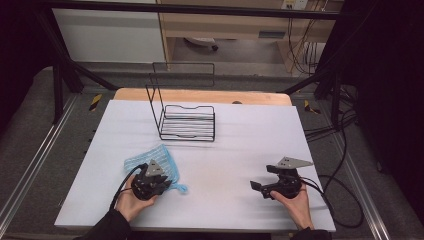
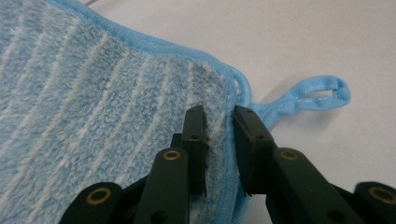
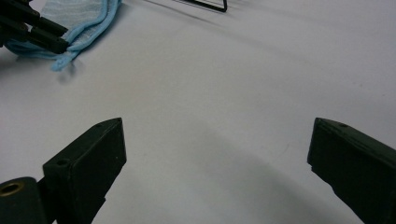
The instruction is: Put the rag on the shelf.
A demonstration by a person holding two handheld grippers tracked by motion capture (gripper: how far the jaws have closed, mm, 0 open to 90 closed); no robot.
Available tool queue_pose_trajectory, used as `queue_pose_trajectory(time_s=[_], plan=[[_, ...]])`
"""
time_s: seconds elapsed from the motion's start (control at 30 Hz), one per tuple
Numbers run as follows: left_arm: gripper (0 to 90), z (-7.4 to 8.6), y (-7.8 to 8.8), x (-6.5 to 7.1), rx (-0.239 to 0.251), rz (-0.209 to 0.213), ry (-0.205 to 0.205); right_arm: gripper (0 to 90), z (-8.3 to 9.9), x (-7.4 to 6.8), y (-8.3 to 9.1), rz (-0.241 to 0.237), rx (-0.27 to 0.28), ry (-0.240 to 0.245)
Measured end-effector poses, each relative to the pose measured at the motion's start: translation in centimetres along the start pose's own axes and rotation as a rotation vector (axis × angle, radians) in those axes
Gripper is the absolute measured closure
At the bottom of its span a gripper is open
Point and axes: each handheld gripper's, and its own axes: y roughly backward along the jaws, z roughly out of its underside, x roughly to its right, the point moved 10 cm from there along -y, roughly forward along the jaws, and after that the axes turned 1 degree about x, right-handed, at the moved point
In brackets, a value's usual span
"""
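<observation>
A blue striped fluffy towel (image 1: 150, 159) lies on the white table cover (image 1: 235, 145) at the front left. My left gripper (image 1: 164, 185) sits at its near right corner. In the left gripper view (image 2: 219, 119) the jaws stand close together with the towel's (image 2: 93, 93) hemmed edge pinched between them, beside the hanging loop (image 2: 322, 91). My right gripper (image 1: 262, 176) rests at the front right, wide open (image 3: 217, 135) over bare cover with nothing between its fingers. The right gripper view also catches the towel (image 3: 88, 14) and the left gripper's fingers (image 3: 46, 35) at the top left.
A black wire rack (image 1: 187, 122) with a tall back frame stands at the table's far middle; its lower edge (image 3: 205, 3) shows in the right gripper view. Cables trail off the table's right side (image 1: 340, 200). Metal frame rails run along both sides.
</observation>
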Motion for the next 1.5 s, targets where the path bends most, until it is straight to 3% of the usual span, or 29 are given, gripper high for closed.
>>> queue_pose_trajectory(time_s=[0.3,0.57,0.73,0.8,0.9,1.1,1.3,1.5], plan=[[83.6,-0.1,0.4,0.0,0.001,0.004,-0.008,5.1,0.1,0.0,0.0,-0.002,-0.009,0.001],[83.8,0.1,1.2,0.2,-0.011,0.066,0.004,5.1,0.1,0.0,0.1,0.0,-0.006,0.004],[62.4,-0.3,0.9,1.0,0.005,0.058,-0.017,5.0,0.1,0.1,0.2,0.003,-0.003,0.0],[59.9,-0.4,0.6,1.3,-0.004,0.041,-0.036,5.0,0.1,0.1,0.1,0.003,-0.003,-0.001],[56.8,-0.4,0.2,1.4,0.001,0.037,-0.028,5.0,0.1,0.1,0.2,0.004,-0.003,0.002],[63.9,-0.2,-0.1,1.3,0.018,-0.017,-0.019,5.0,0.0,0.1,0.2,0.005,0.0,-0.002],[75.8,-0.2,-0.1,0.9,0.012,-0.012,0.005,4.9,0.0,0.2,0.2,0.004,0.003,-0.001],[83.6,-0.3,0.0,1.0,0.012,-0.033,-0.012,5.0,0.0,0.2,0.2,0.003,0.002,0.0]])
